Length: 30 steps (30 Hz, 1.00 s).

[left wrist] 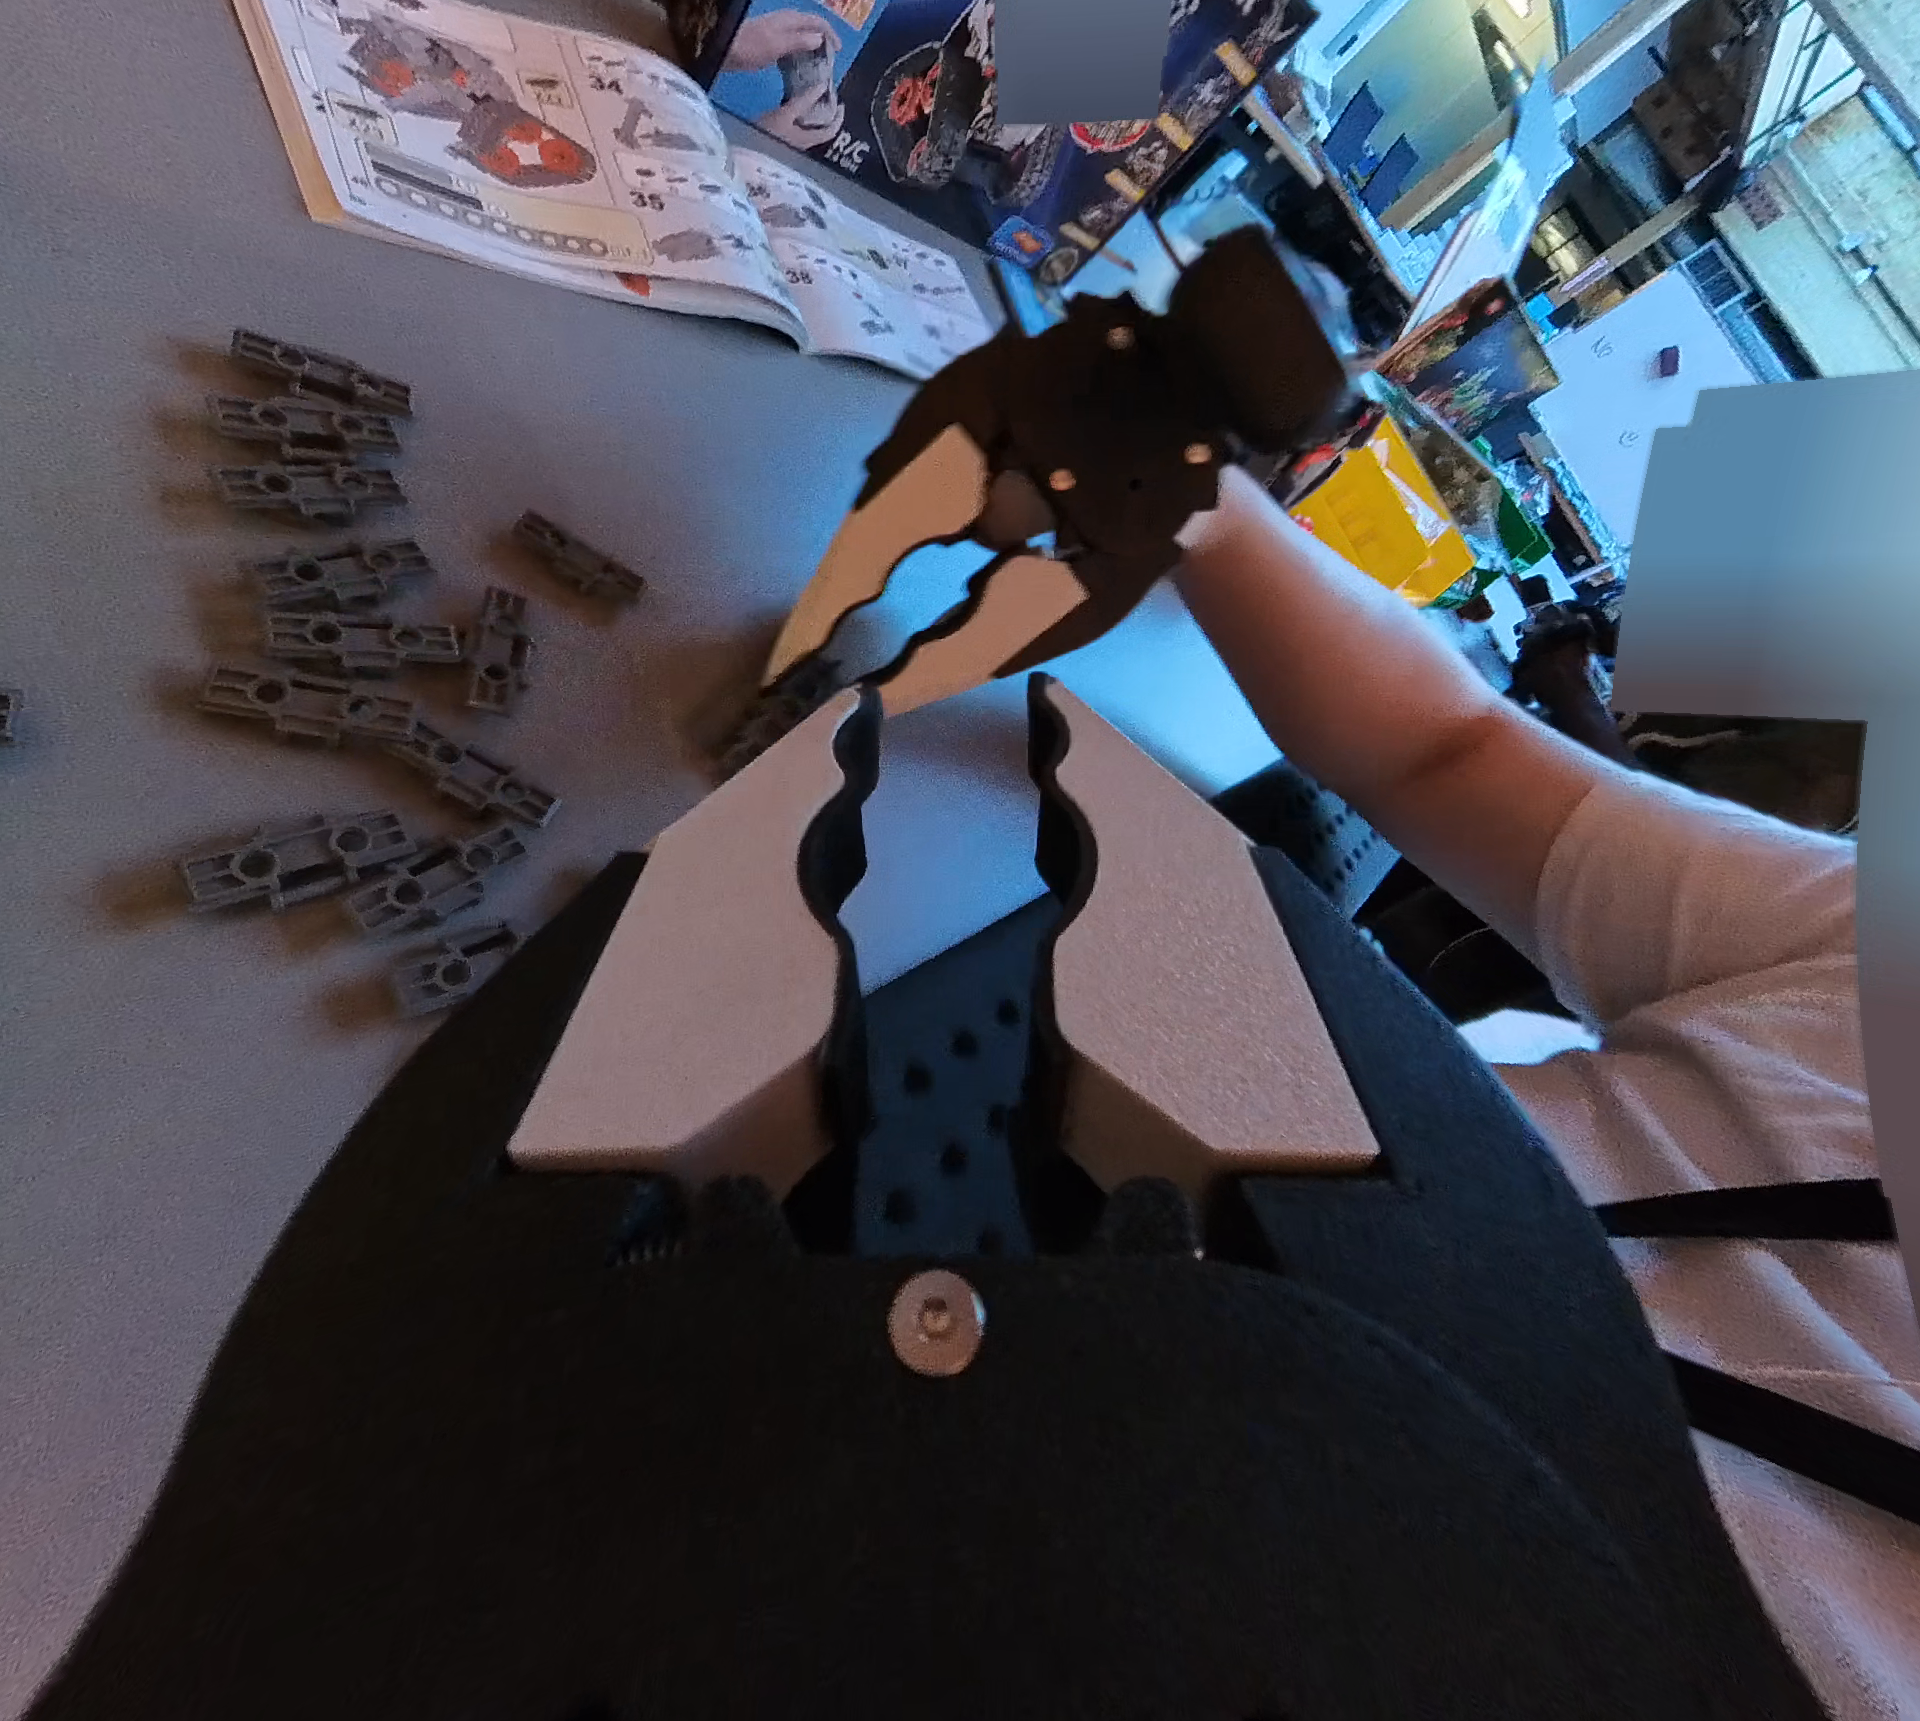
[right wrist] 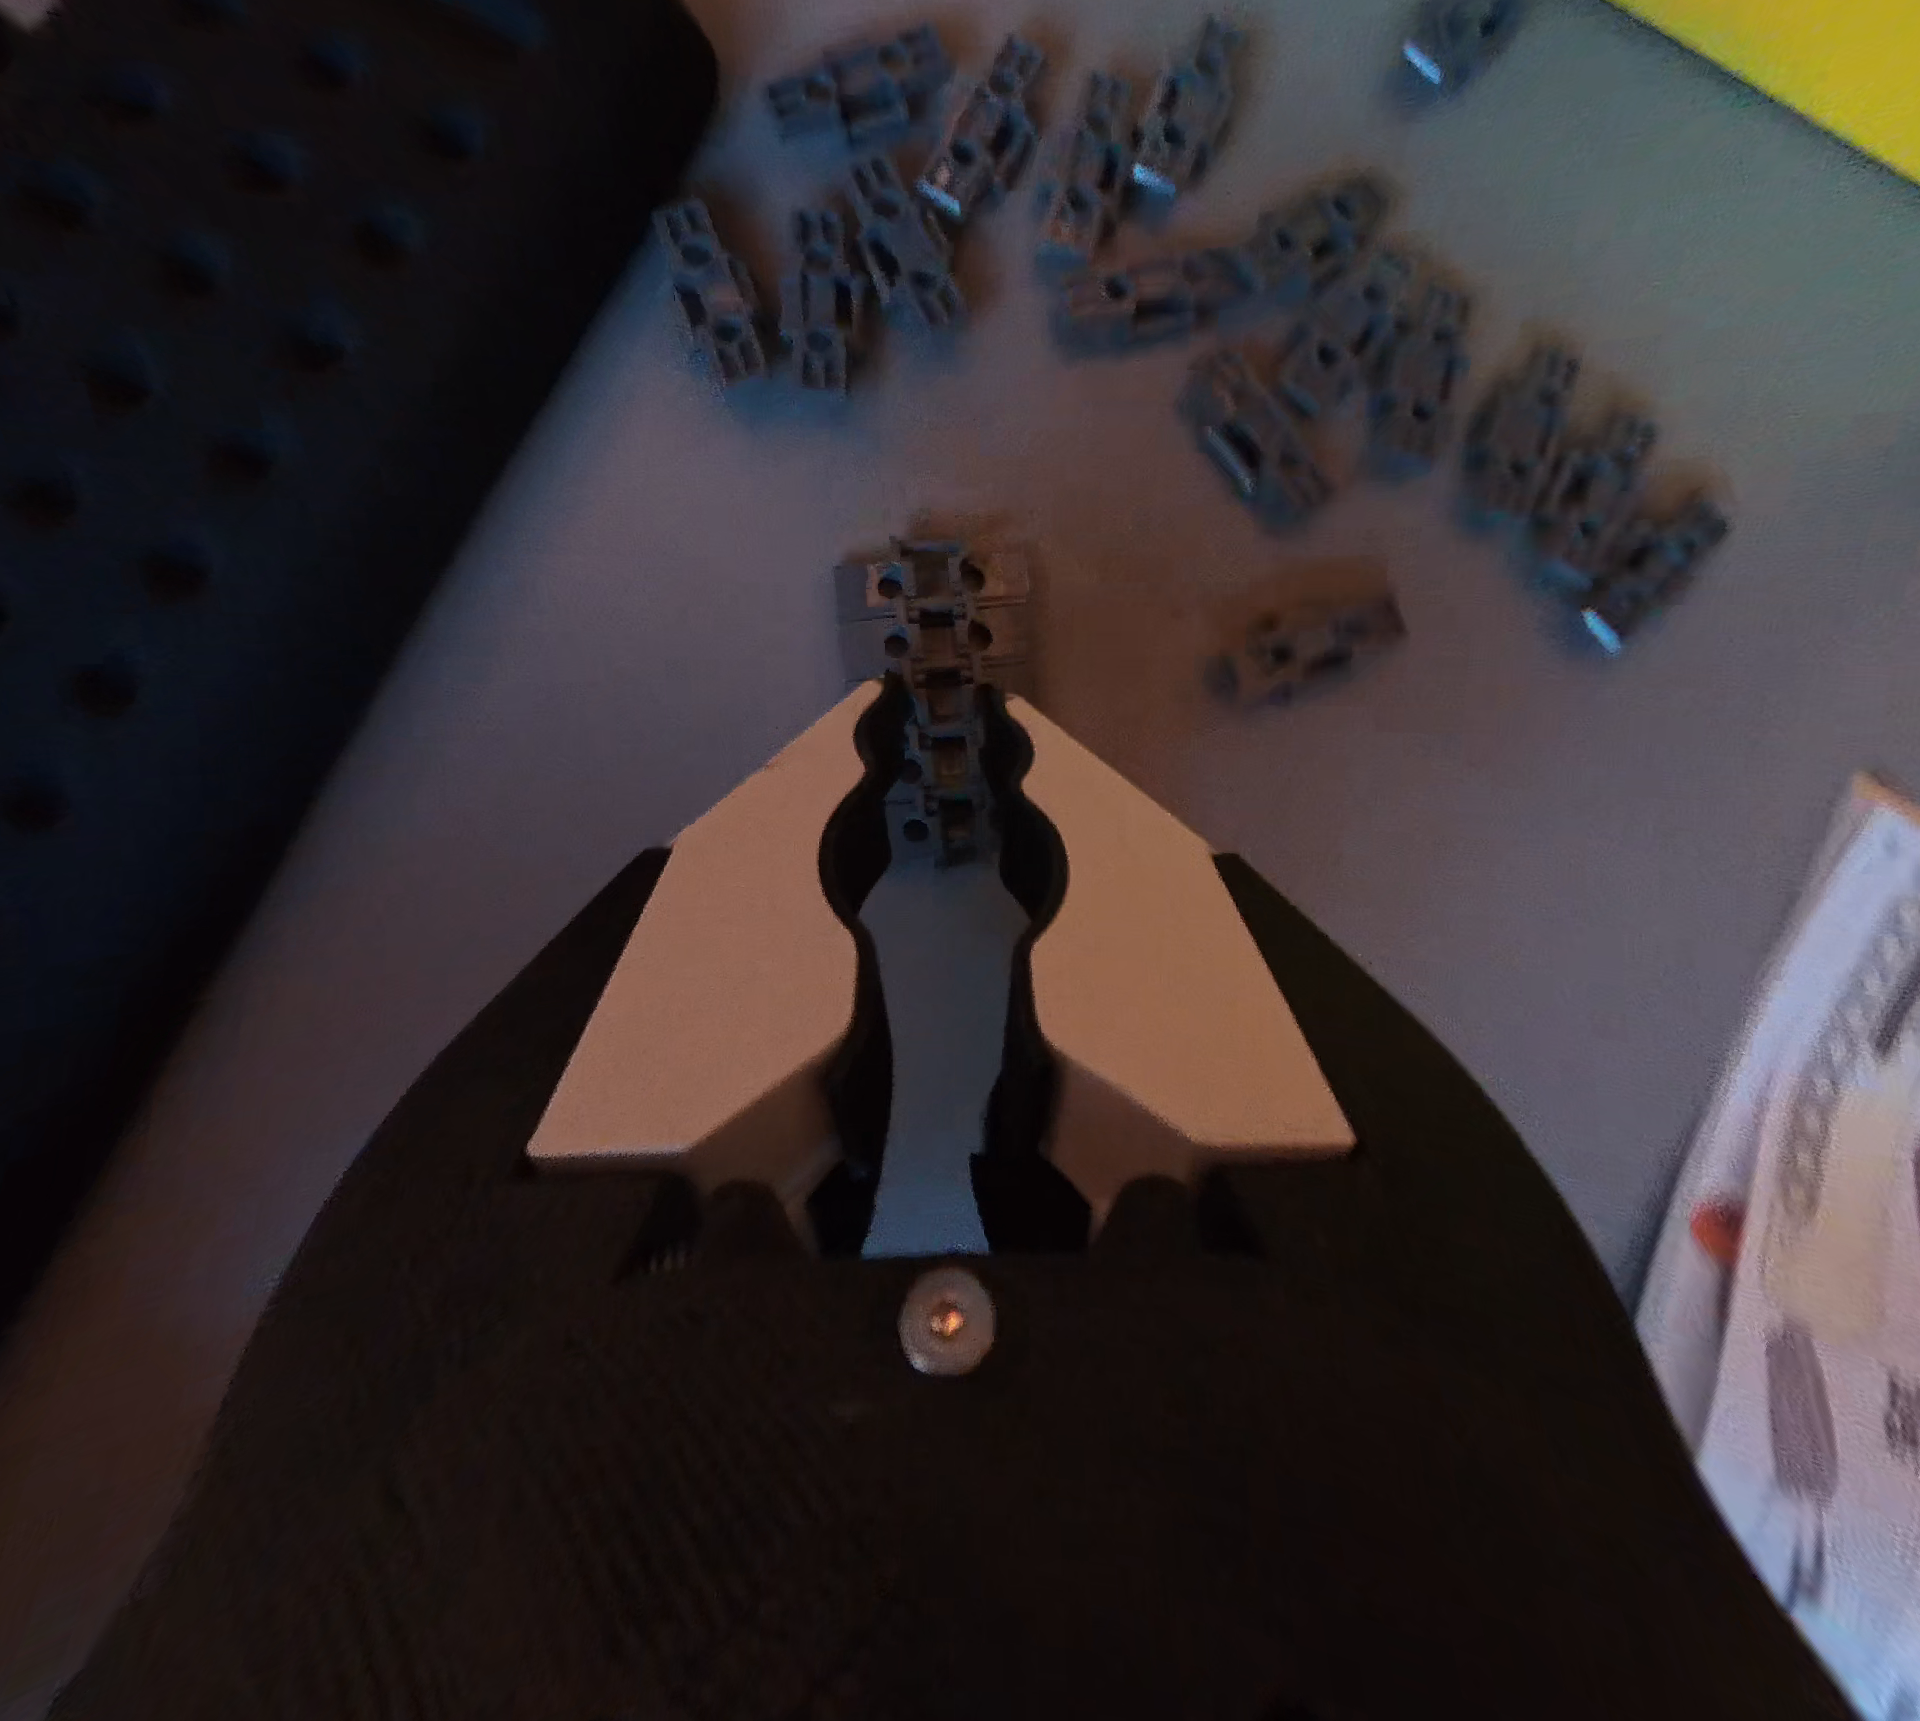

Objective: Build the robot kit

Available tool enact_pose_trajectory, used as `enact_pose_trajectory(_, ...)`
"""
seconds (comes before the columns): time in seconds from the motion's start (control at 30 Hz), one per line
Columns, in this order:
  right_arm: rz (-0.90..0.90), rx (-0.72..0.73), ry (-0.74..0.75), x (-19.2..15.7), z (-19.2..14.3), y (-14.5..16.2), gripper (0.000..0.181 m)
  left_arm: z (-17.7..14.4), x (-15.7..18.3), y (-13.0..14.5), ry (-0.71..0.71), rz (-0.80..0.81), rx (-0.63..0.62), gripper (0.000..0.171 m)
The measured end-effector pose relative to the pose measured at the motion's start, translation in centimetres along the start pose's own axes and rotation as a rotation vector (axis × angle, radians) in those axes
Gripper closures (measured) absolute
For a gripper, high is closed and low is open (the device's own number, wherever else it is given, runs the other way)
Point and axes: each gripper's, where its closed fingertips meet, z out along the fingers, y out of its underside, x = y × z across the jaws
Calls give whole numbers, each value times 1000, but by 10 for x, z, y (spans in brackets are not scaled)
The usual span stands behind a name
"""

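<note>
Your right claw (right wrist: 940,715) is closed on a short chain of grey links (right wrist: 935,684), pinched across its width near the fingertips, so that most of its length sticks out ahead of the tips toward the counter (right wrist: 644,591); a hold that far forward seems meant to keep the free end of the chain clear, though that is only a reading. The chain looks like a few flat grey plastic pieces joined end to end, each with small round holes and ribbed edges, and its far end lies at or just above the counter; you cannot tell from here whether it touches. Ahead of that claw and off to its right, loose grey links (right wrist: 1351,362) lie scattered flat in a rough arc, within easy reach. To its left sits a dark perforated slab (right wrist: 260,321), and at its lower right the edge of an open booklet (right wrist: 1818,1204). Your left claw (left wrist: 951,715) stands open with nothing between its fingers, raised above the counter and pointing at the right claw (left wrist: 821,684), whose tips are just ahead of it. Loose links (left wrist: 322,632) lie to the left, and the booklet (left wrist: 540,144) and a printed box (left wrist: 935,9) beyond.
</note>
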Motion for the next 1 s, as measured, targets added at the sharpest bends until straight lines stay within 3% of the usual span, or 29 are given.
enact_pose_trajectory(0.27, -156, 66, 454, -15, -59, 12, 169, 41, -3, 15, 99, -47, -51, 140)
enact_pose_trajectory(0.4, -171, 145, 639, -25, -86, 1, 170, 62, 6, 20, 175, -102, -50, 137)
enact_pose_trajectory(0.7, -81, 263, 781, -34, -118, -8, 170, 90, 41, 20, 304, -137, -27, 137)
enact_pose_trajectory(0.87, -26, 355, 809, -37, -130, -14, 171, 103, 65, 23, 421, -213, 52, 138)
enact_pose_trajectory(0.97, -33, 380, 818, -39, -134, -19, 172, 107, 67, 19, 432, -224, 122, 145)
enact_pose_trajectory(1.0, -46, 368, 831, -38, -134, -18, 173, 107, 70, 17, 450, -230, 134, 156)
